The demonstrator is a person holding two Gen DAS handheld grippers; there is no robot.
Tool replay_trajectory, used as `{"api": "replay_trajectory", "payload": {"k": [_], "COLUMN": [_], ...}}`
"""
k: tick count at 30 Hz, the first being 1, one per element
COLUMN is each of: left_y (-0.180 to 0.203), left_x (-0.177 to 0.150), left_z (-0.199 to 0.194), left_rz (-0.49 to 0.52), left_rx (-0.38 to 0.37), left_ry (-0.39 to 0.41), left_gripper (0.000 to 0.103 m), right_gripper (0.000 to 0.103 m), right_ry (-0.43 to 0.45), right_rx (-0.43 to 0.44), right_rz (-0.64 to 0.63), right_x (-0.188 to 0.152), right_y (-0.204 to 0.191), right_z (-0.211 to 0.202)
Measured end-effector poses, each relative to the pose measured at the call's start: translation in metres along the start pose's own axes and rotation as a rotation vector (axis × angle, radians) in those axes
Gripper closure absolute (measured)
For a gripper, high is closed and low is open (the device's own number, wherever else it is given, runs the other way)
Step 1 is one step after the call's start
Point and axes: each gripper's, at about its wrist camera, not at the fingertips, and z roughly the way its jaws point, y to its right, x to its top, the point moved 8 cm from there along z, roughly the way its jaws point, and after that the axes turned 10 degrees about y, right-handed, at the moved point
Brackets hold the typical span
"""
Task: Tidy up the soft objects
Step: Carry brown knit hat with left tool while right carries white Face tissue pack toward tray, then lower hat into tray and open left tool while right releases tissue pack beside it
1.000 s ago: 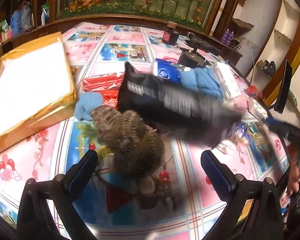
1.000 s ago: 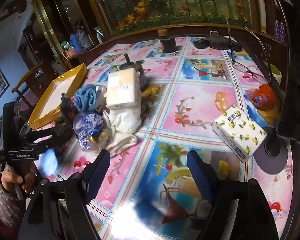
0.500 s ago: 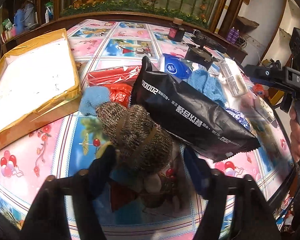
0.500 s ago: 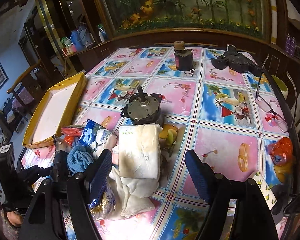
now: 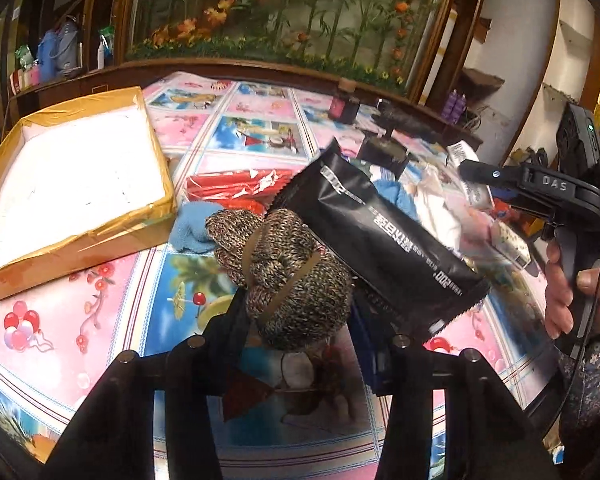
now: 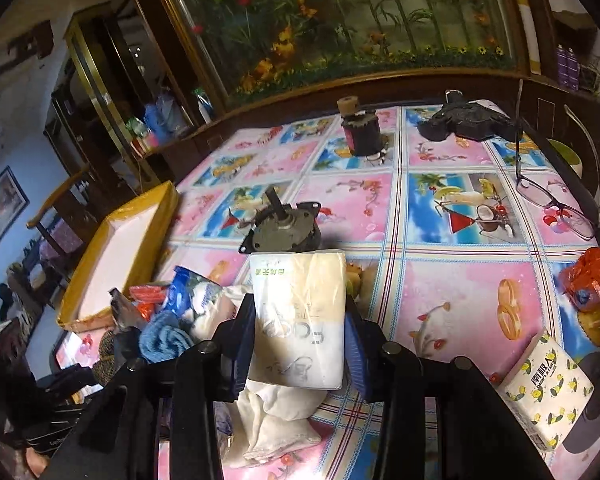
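My left gripper (image 5: pixel 300 320) is shut on a brown knitted bundle (image 5: pixel 288 276) tied with a rubber band, and holds it just above the tablecloth. A black foil pouch (image 5: pixel 384 240) leans against the bundle's right side. My right gripper (image 6: pixel 296 344) is shut on a white tissue pack (image 6: pixel 300 320) that lies on a white cloth (image 6: pixel 272 420). A blue cloth (image 6: pixel 164 340) and a blue-white bag (image 6: pixel 192 296) lie in the pile to its left. The blue cloth also shows in the left wrist view (image 5: pixel 192 228).
An open yellow-edged box (image 5: pixel 64 184) with a white inside stands at the left. Red packets (image 5: pixel 236 188), a grey motor (image 6: pixel 284 232), a dark jar (image 6: pixel 360 128), glasses (image 6: pixel 552 200), a lemon-print tissue pack (image 6: pixel 540 392) and an orange bag (image 6: pixel 588 280) lie on the table.
Both grippers have closed: the left on the knitted bundle, the right on the white tissue pack after it moved in over the pile. The black pouch has settled against the bundle.
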Motion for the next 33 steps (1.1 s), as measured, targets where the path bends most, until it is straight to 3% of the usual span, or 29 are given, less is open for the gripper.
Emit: {"api": "replay_trajectory", "payload": {"k": [3, 7, 14, 25, 33], "left_y": [-0.007, -0.01, -0.013, -0.007, -0.032], "left_x": [0.002, 0.004, 0.011, 0.019, 0.037], "left_z": [-0.002, -0.004, -0.02, -0.035, -0.063], "left_rz": [-0.053, -0.083, -0.068, 0.013, 0.02], "left_rx": [0.005, 0.006, 0.048, 0.104, 0.179], "left_ry": [0.02, 0.064, 0.181, 0.229, 0.273], "left_gripper": [0.056, 0.056, 0.056, 0.056, 0.056], "right_gripper": [0.06, 0.06, 0.059, 0.059, 0.059], "right_ry": [0.075, 0.111, 0.065, 0.068, 0.039], "right_rx": [0.048, 0.122, 0.198, 0.262, 0.321], "right_rz": [-0.015, -0.071, -0.183, -0.204, -0.205], "right_x": [0.01, 0.012, -0.015, -0.023, -0.029], "right_y": [-0.011, -0.035, -0.071, -0.104, -0.156], "right_z": [-0.015, -0.028, -0.024, -0.022, -0.008]}}
